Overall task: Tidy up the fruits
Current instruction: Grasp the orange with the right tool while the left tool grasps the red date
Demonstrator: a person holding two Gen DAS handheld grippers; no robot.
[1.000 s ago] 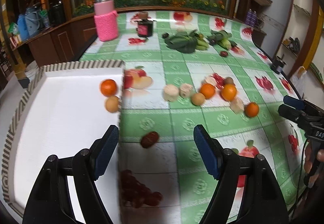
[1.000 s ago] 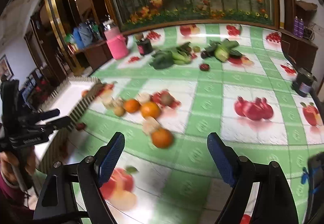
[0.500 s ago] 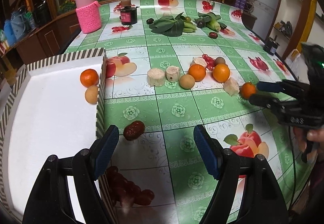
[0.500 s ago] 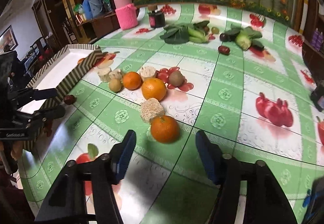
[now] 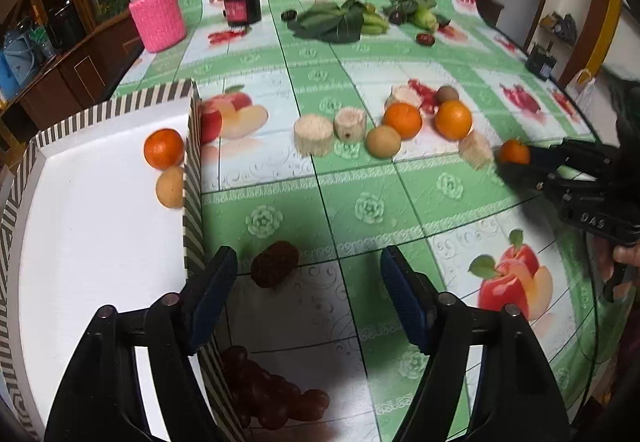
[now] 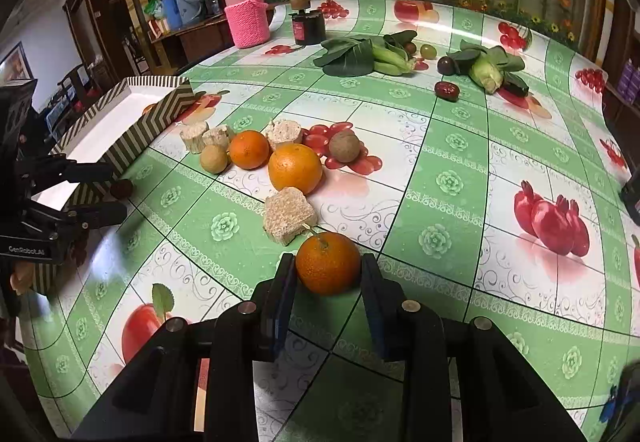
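A small orange rests on the green fruit-print cloth between the fingers of my right gripper. Its jaws are closing and both pads touch the orange's sides. The left wrist view shows the same orange at that gripper's tip. My left gripper hangs low over a dark red date. Its jaws are closing, the date lies between the fingertips, and the pads stand clear of it. To the left sits a white tray with a striped rim, holding an orange and a tan fruit.
Two larger oranges, tan fruits and beige chunks lie mid-table. Dark grapes lie by the tray's near corner. Leafy greens, a pink-sleeved jar and a dark jar stand at the back.
My right gripper came down and forward and narrowed around the small orange. My left gripper dropped toward the date, which now lies between its fingers.
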